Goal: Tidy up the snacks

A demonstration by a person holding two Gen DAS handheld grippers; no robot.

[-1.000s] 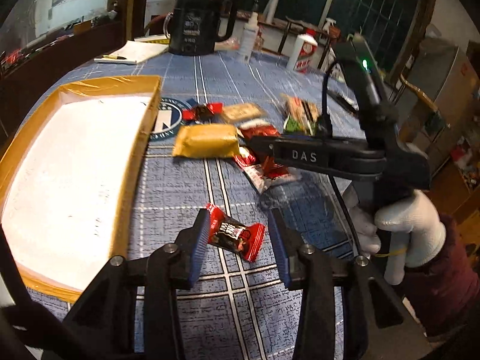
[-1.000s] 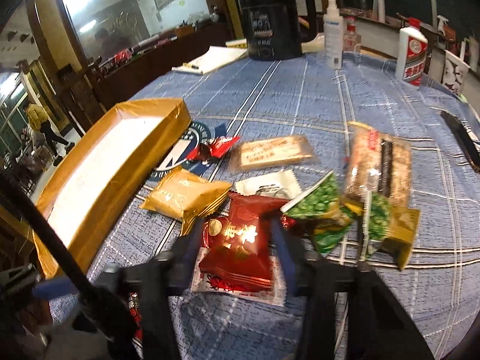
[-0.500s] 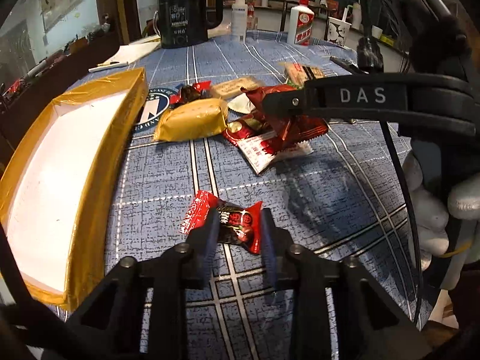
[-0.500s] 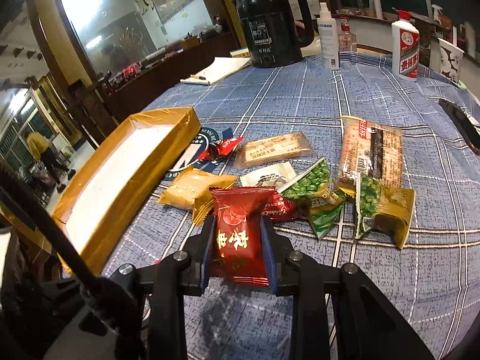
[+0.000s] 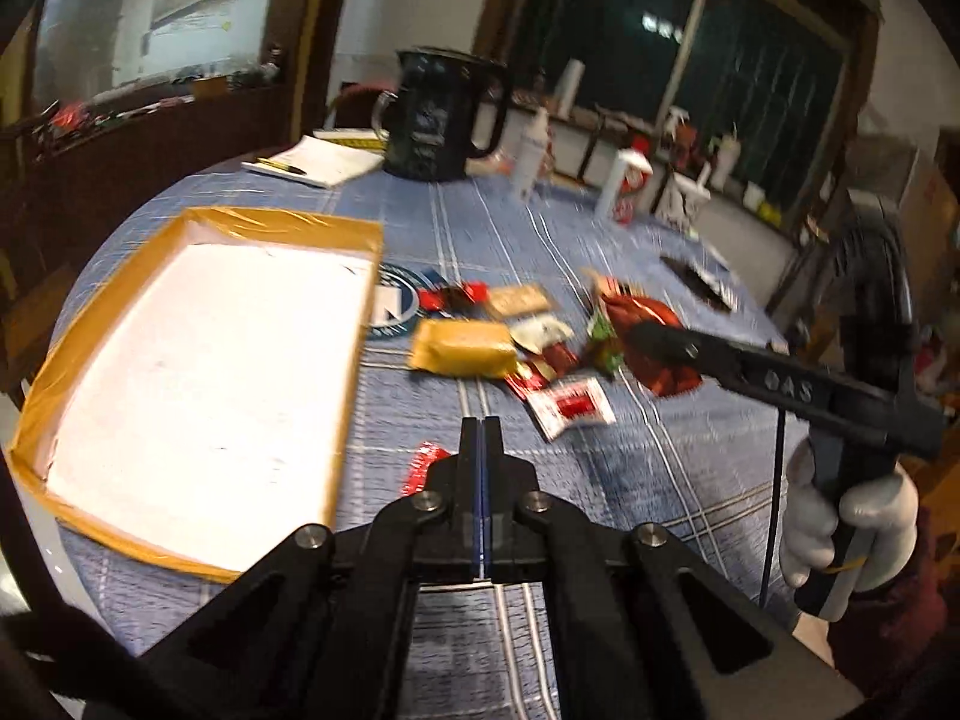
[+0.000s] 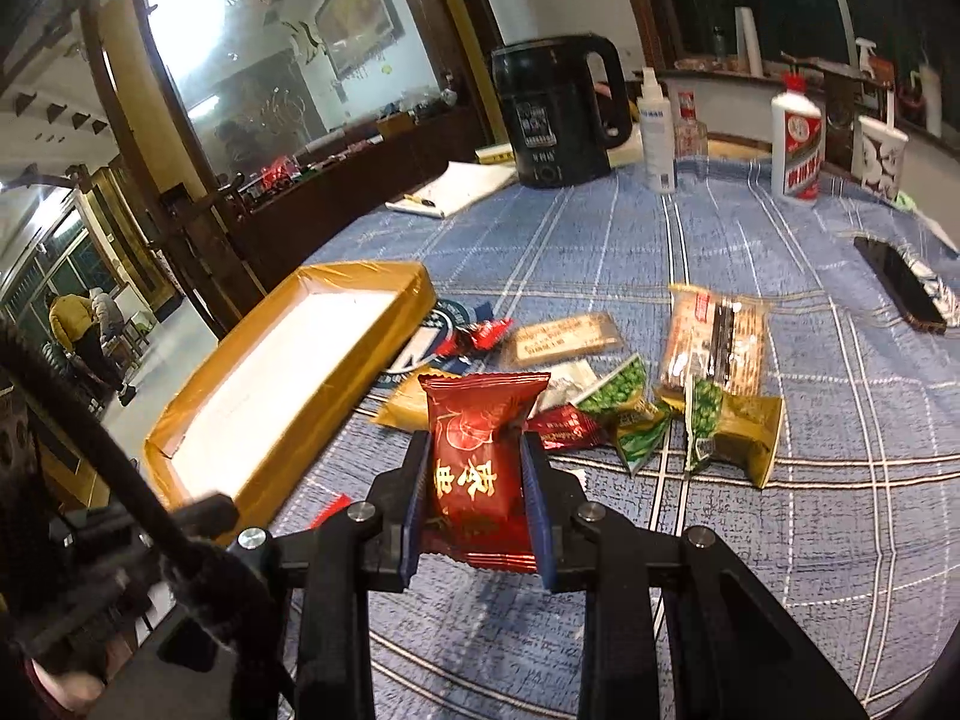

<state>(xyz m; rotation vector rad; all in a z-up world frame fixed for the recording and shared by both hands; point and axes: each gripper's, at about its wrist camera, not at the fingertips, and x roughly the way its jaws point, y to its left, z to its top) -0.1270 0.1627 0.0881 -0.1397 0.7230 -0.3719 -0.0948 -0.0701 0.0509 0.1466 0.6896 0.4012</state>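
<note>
The left gripper has just closed its jaws fully together, with nothing between them; the small red candy lies on the tabletop just left of them, partly hidden. The right gripper has its jaws clamped on a red snack packet, raised above the tabletop. Farther lie the other snacks and the gold-rimmed tray at the left.
</note>
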